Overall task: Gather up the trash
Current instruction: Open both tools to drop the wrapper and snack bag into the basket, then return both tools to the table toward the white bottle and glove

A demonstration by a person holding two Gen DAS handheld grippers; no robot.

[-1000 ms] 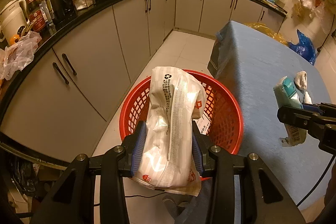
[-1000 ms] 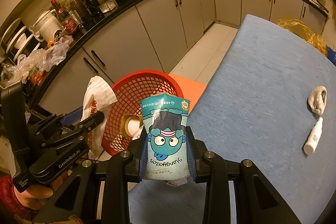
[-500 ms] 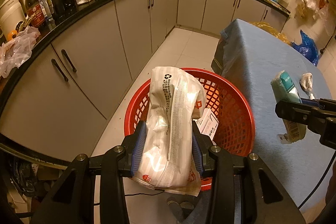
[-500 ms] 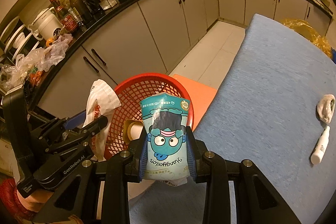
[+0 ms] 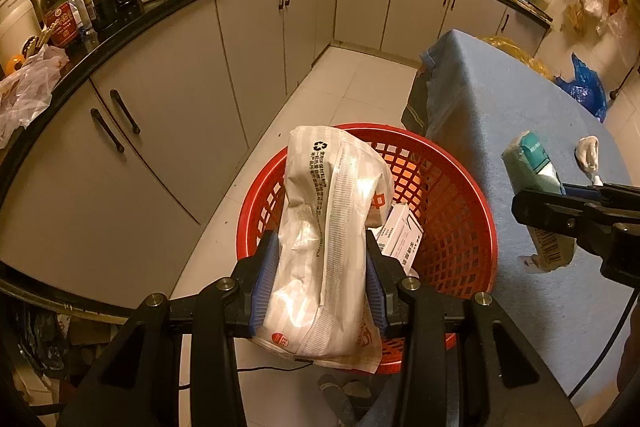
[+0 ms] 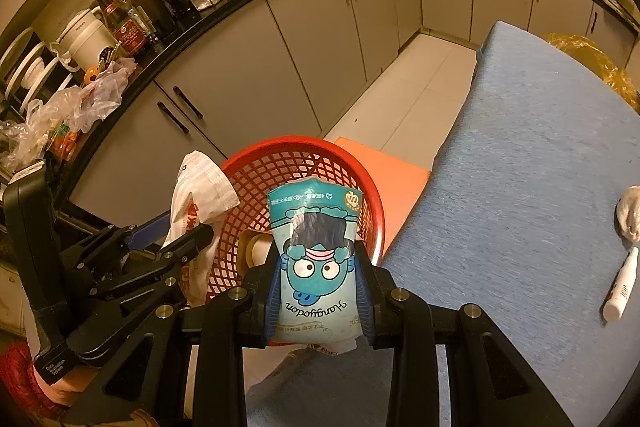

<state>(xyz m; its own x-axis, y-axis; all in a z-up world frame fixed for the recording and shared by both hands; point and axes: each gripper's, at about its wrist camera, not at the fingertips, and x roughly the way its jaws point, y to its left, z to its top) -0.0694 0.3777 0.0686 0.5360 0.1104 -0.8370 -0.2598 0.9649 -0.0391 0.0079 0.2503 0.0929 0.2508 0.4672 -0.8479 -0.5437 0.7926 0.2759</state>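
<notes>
The left gripper point(image 5: 320, 267), jaws clamped on a white wrapper point(image 5: 328, 227), holds it over the red basket point(image 5: 452, 227) on the floor; just right, the right gripper point(image 6: 316, 287) grips a teal cartoon pouch point(image 6: 314, 259) beside the blue-clothed counter point(image 6: 520, 187).
</notes>
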